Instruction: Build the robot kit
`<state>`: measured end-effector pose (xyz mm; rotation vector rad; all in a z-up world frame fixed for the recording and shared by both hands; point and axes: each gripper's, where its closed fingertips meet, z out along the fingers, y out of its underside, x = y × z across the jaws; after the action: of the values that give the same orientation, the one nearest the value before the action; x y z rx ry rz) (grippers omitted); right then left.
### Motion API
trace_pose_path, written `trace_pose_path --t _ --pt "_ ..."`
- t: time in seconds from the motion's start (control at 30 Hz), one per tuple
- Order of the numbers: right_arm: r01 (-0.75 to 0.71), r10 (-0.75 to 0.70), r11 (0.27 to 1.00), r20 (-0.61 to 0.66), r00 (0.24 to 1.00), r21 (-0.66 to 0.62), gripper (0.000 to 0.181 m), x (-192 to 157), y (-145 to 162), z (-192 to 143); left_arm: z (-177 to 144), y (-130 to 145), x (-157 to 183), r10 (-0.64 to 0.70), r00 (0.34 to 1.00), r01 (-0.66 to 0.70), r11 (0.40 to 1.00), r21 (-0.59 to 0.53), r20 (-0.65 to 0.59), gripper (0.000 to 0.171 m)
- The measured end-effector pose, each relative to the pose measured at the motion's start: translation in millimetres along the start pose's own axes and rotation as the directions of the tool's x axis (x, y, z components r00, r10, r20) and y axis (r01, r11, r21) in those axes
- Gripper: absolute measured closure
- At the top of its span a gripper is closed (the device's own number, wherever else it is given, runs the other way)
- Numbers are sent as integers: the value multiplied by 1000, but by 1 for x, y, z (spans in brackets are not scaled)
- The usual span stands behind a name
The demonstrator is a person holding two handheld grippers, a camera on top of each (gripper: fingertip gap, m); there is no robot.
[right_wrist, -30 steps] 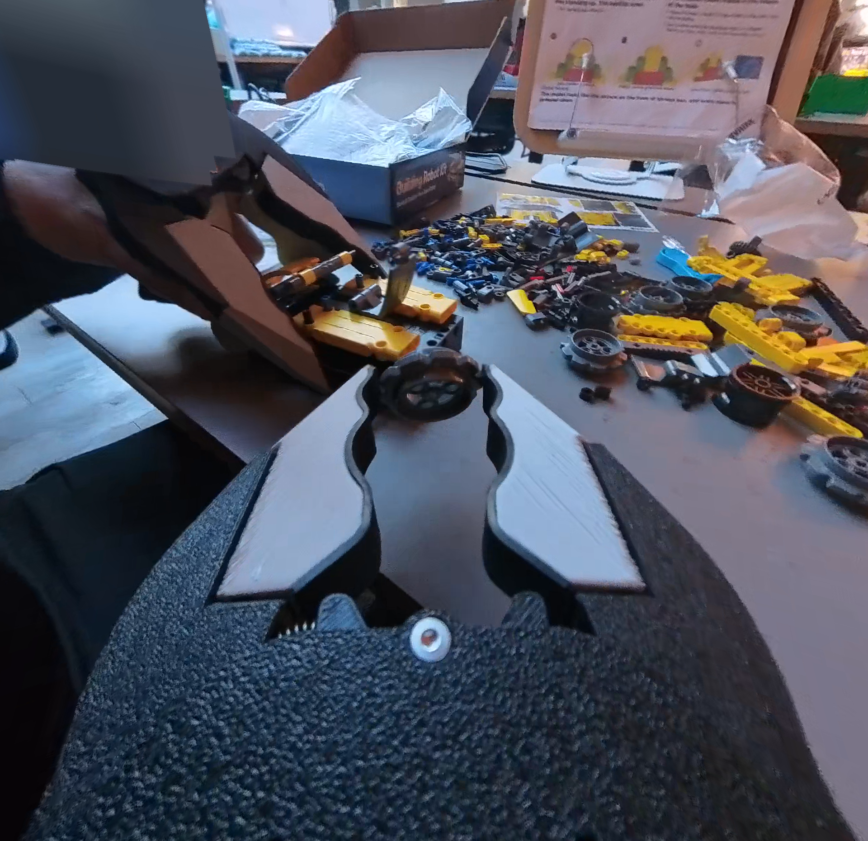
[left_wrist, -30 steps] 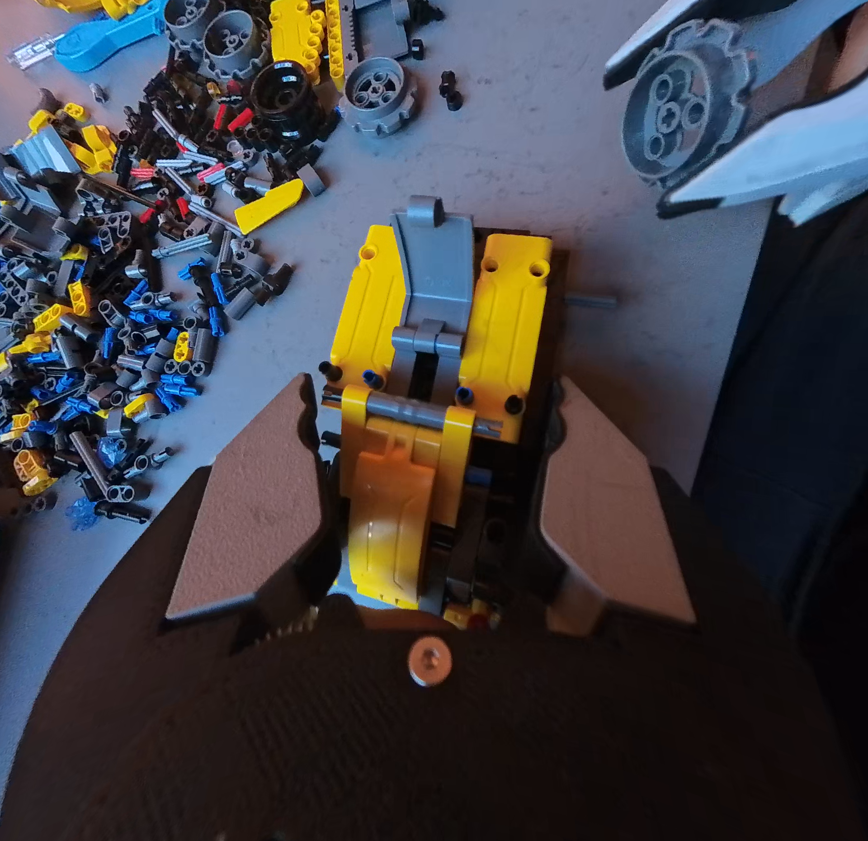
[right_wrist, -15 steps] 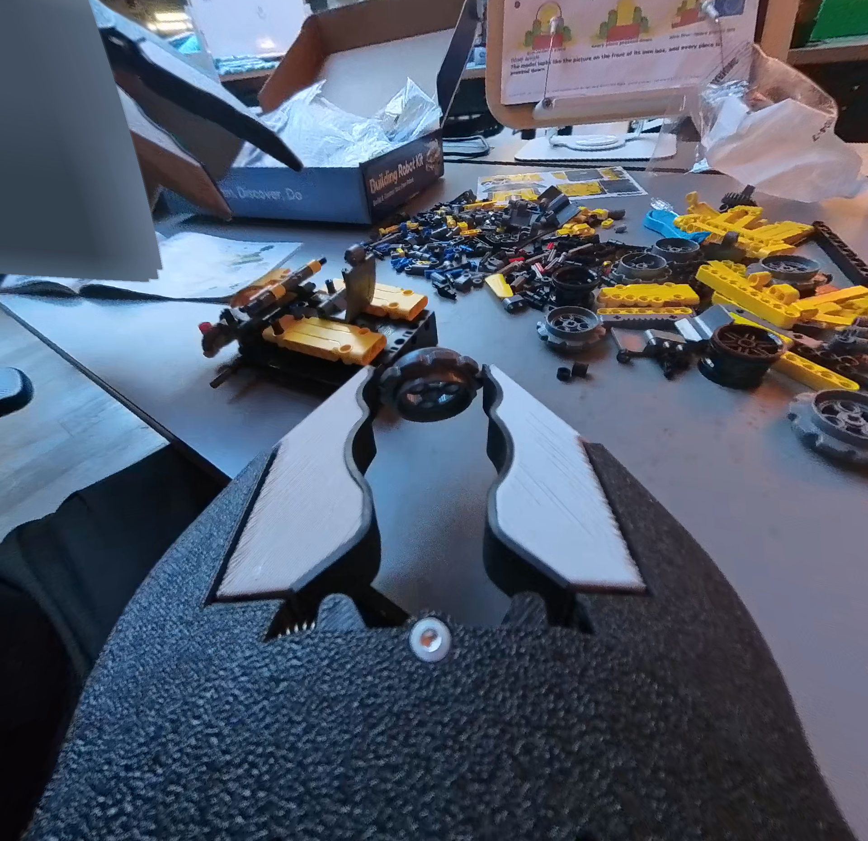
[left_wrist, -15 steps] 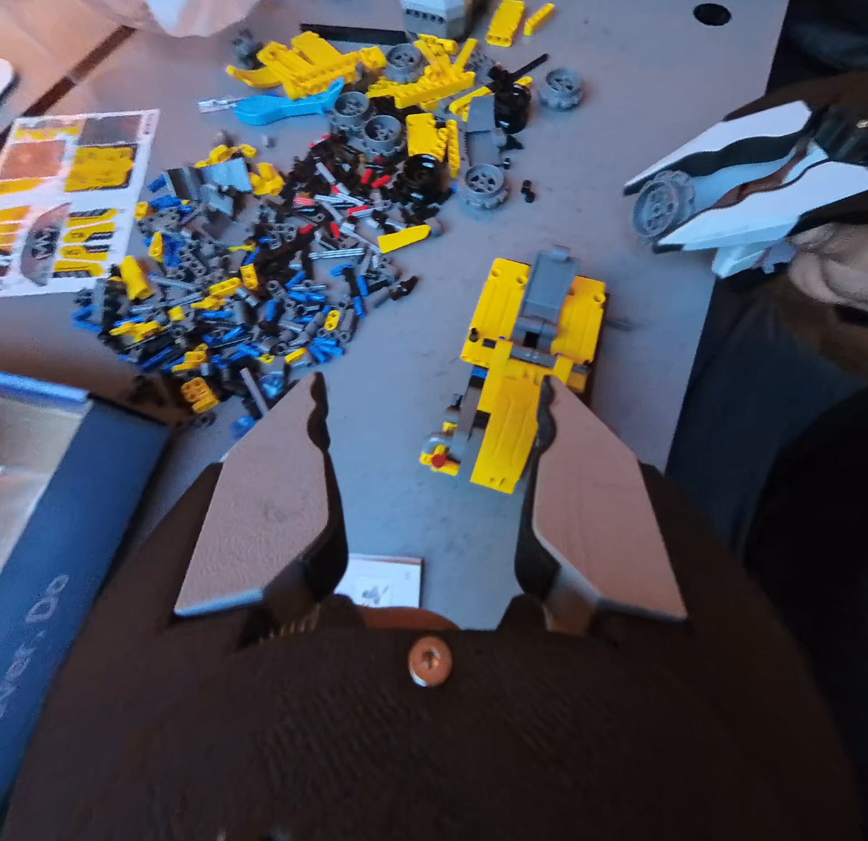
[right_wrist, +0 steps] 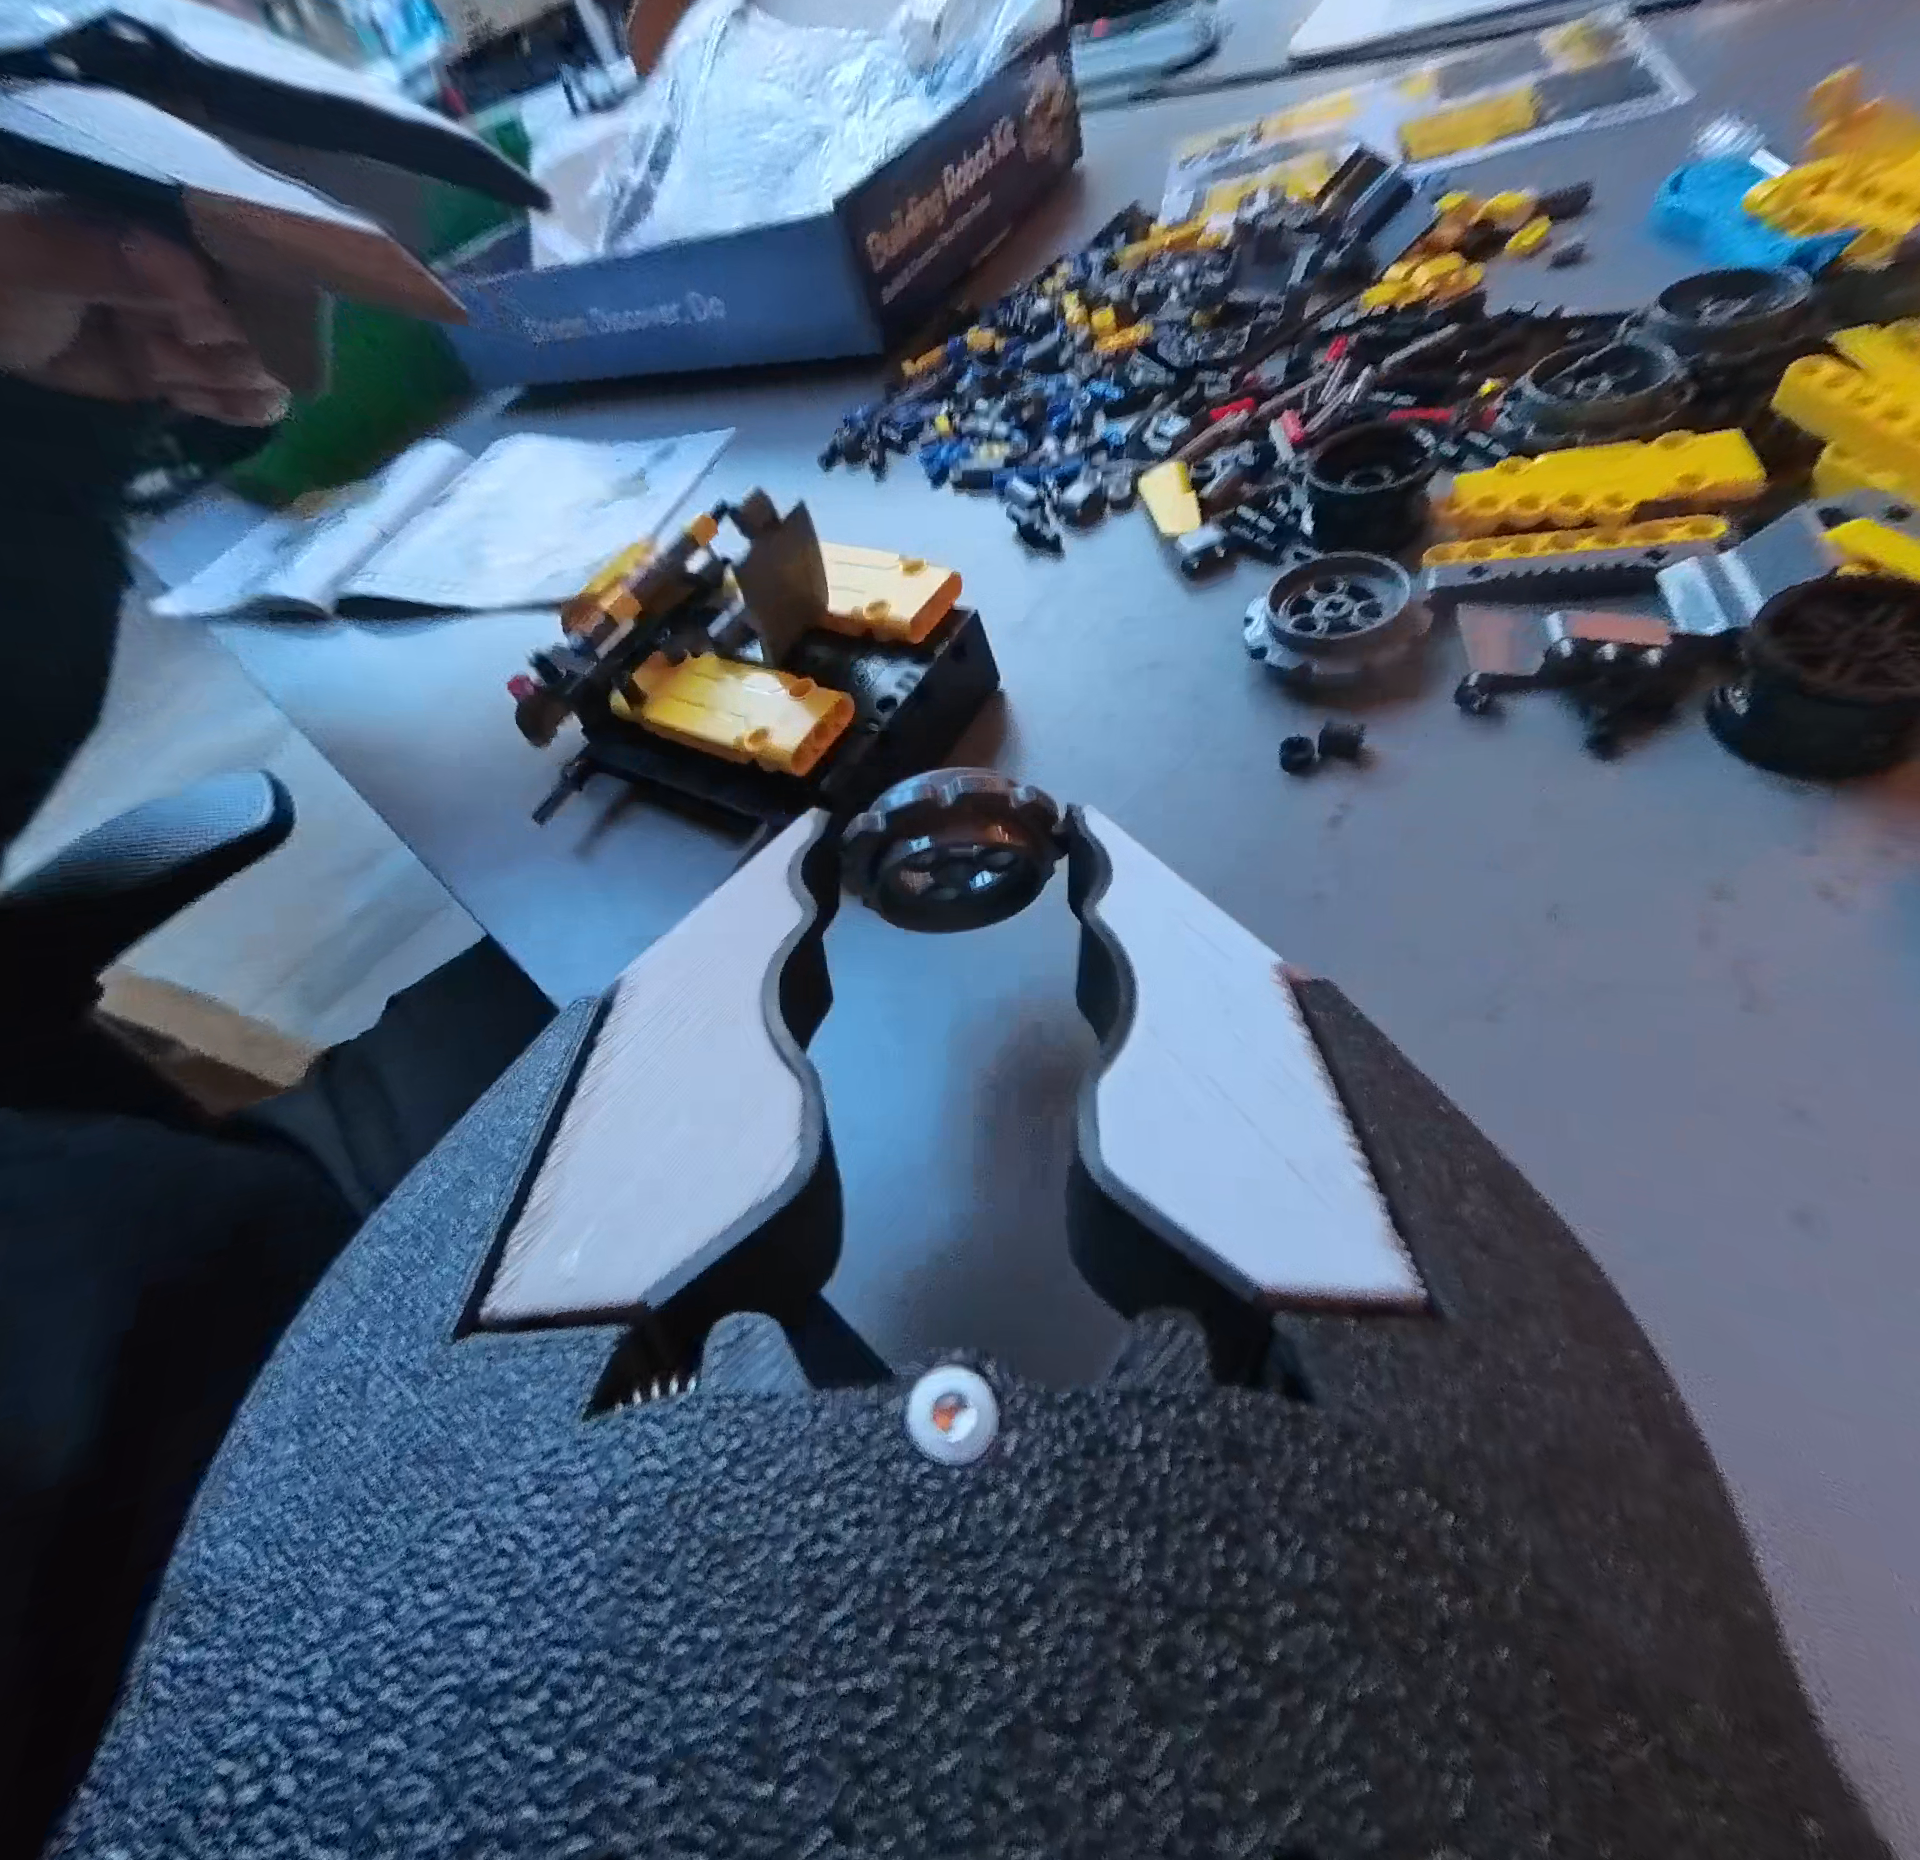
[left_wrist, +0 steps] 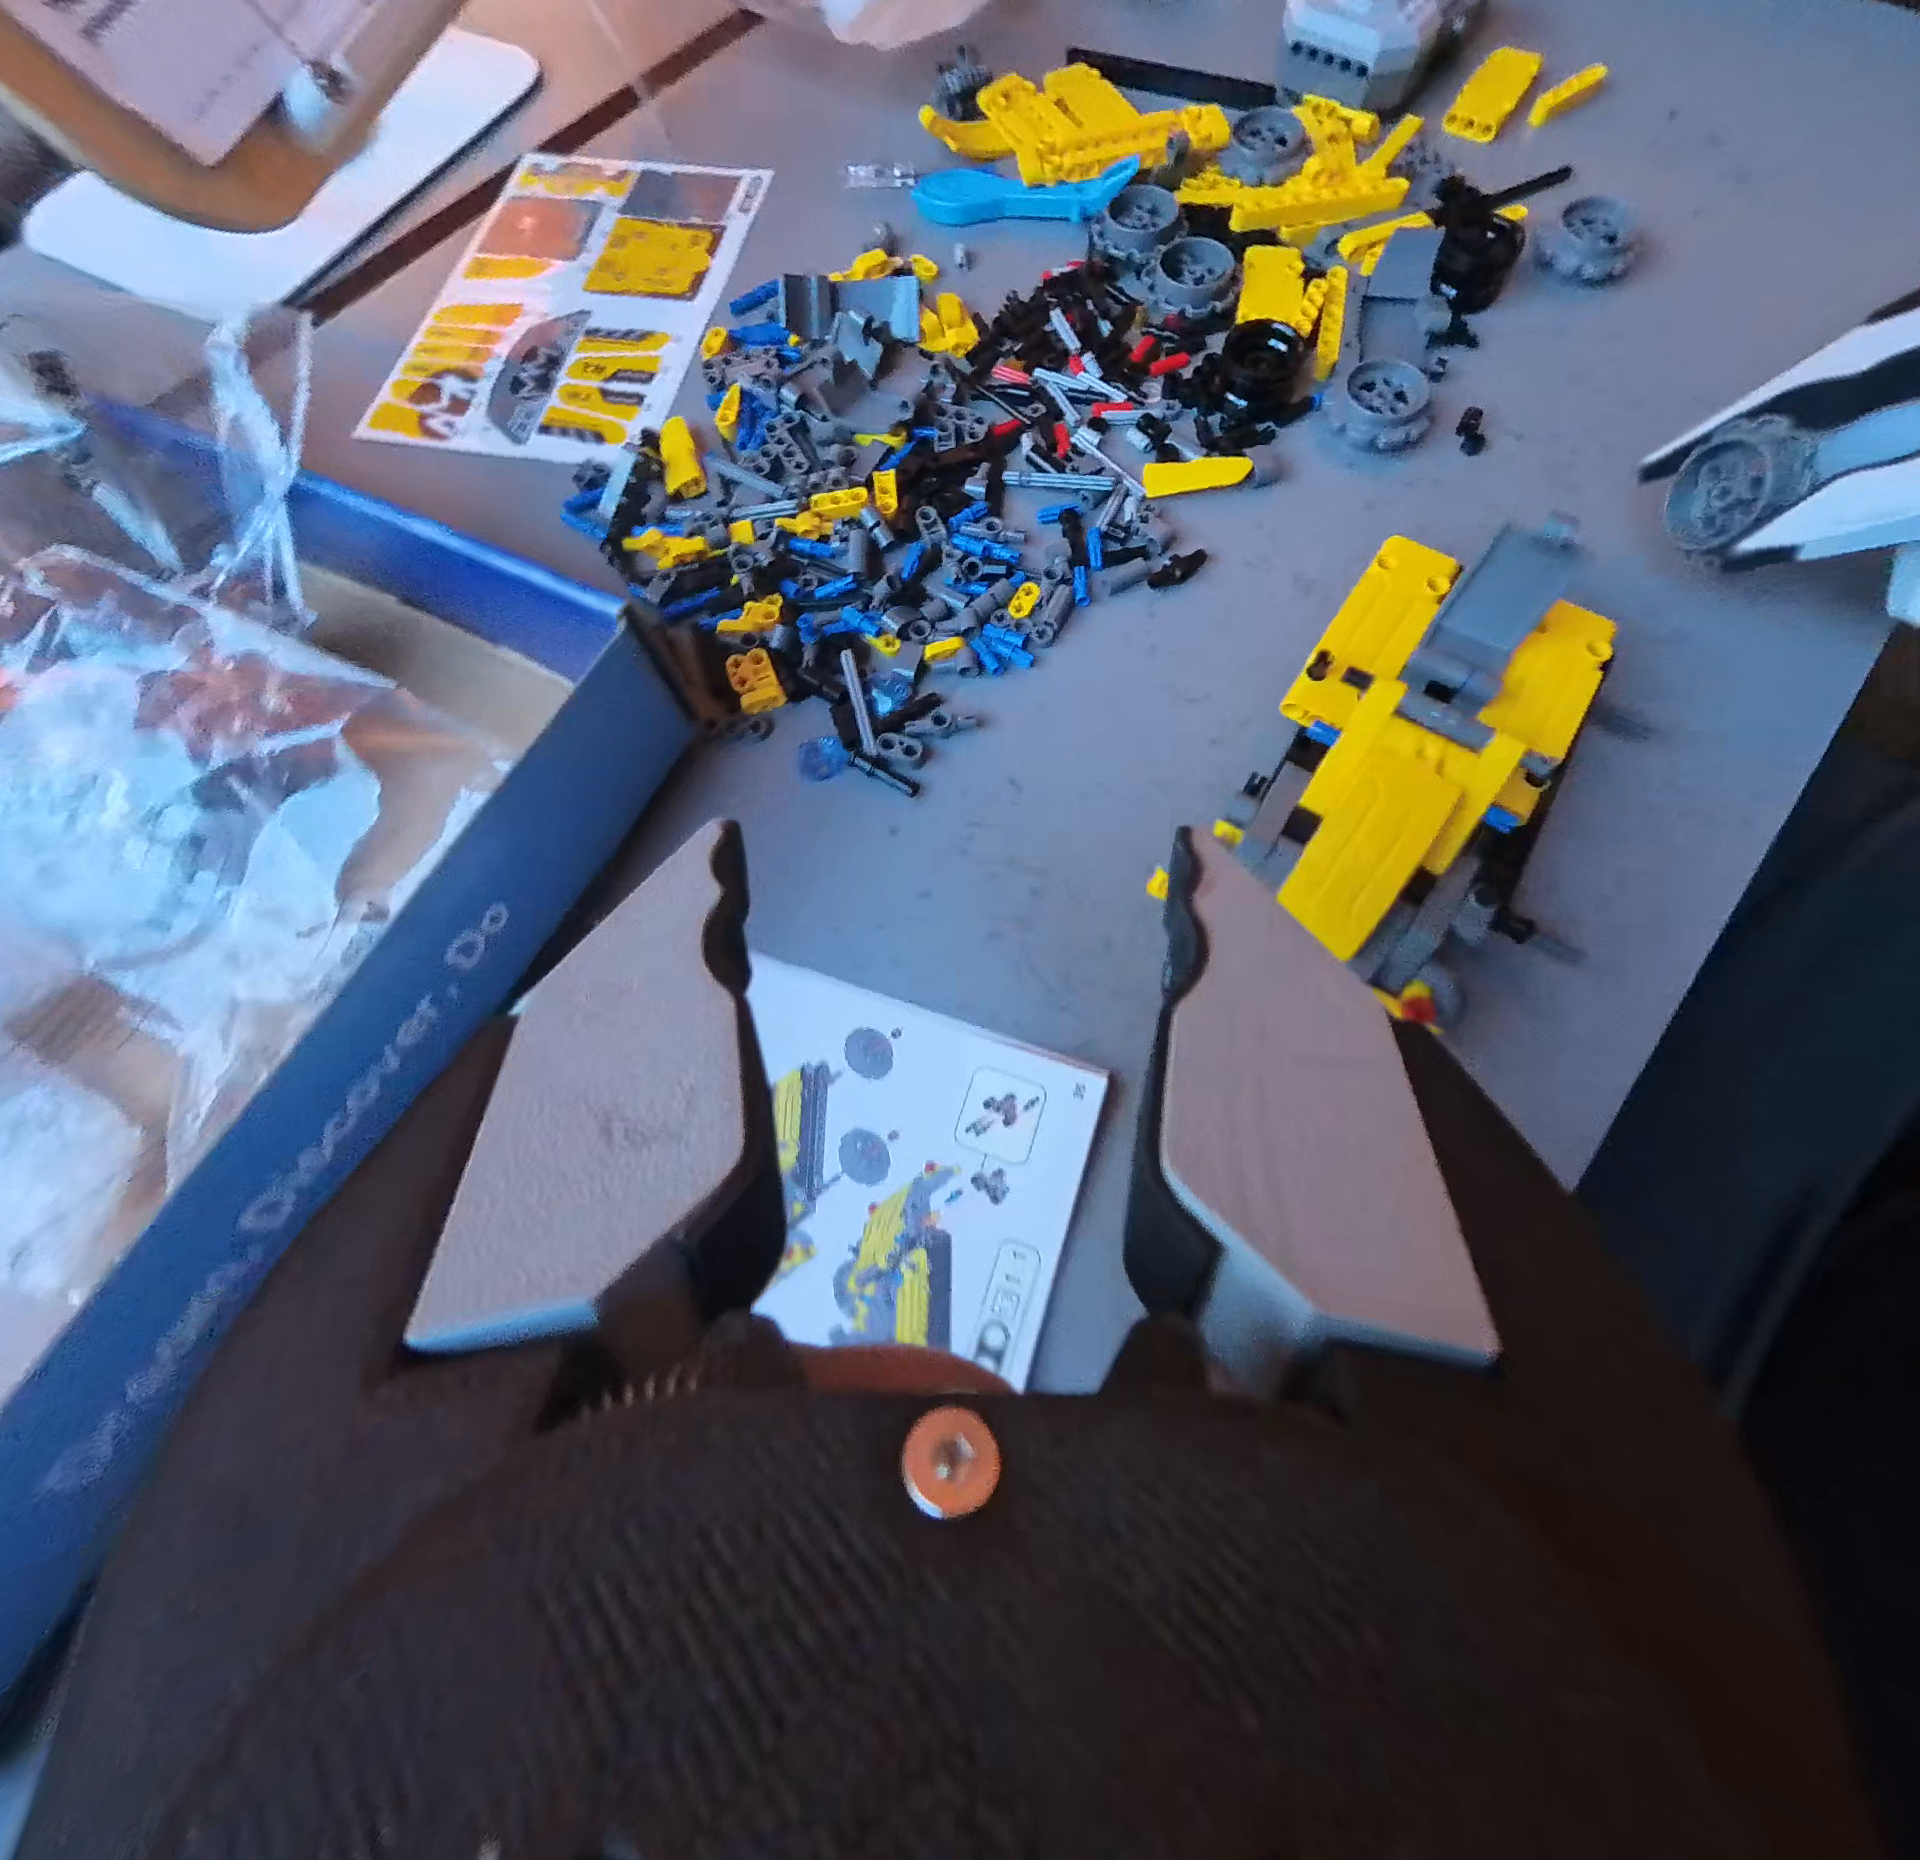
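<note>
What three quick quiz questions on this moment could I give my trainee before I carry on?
1. True or false: the right gripper grips a grey wheel hub.
2. What lies under the open left gripper? A) instruction booklet B) a tyre C) a cup
3. Is the yellow model held or resting on the table?

Key: 1 true; 2 A; 3 resting, untouched by either gripper.

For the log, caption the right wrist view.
Right tongs pinch a grey wheel hub above the table, near the yellow model.
</note>
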<state>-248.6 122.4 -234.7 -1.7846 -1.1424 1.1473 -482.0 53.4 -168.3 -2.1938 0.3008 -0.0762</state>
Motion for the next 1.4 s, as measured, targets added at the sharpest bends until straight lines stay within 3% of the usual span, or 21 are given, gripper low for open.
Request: trace_pose_path --t 0.2,0.3,0.4,0.53,0.63,0.73,0.83,0.9,1.07,1.3,1.4 --pt "119 -119 991 -1 993 -54 138 6 12 -12 -21 69 24 -72 997 71 997 34 28 95" --pt "141 -142 989 -14 990 -40 138 7 14 -20 -21 92 44 -149 989 150 987 55 -22 98" --pt "179 -182 982 -40 983 -68 138 9 18 -21 -15 99 58 -145 989 147 988 53 -42 101" --pt "318 -340 923 -71 938 -215 137 15 22 -11 -9 90 67 -44 999 45 997 55 -14 100" --pt "382 -455 858 -164 875 -345 137 48 10 -8 -3 87 77 -41 998 43 998 41 -43 101" --pt "306 -368 844 -59 928 -439 138 59 13 -3 2 82 89 -60 994 64 997 45 -88 98" --pt "353 -416 797 -21 909 -491 134 73 8 0 7 75 99 -47 993 53 998 44 -112 95" --pt "382 -425 761 42 904 -523 141 70 5 -1 11 74 102 -39 992 42 999 27 -122 96" --pt "416 -368 774 194 909 -477 156 60 -18 -1 11 81 102 -57 992 58 998 2 -117 96" --pt "642 -524 528 381 762 -556 162 83 -14 16 12 92 100 -57 993 54 998 -30 -107 96" --pt "707 -519 464 482 705 -534 164 81 -8 21 13 91 100 -62 991 59 998 -24 -120 99"
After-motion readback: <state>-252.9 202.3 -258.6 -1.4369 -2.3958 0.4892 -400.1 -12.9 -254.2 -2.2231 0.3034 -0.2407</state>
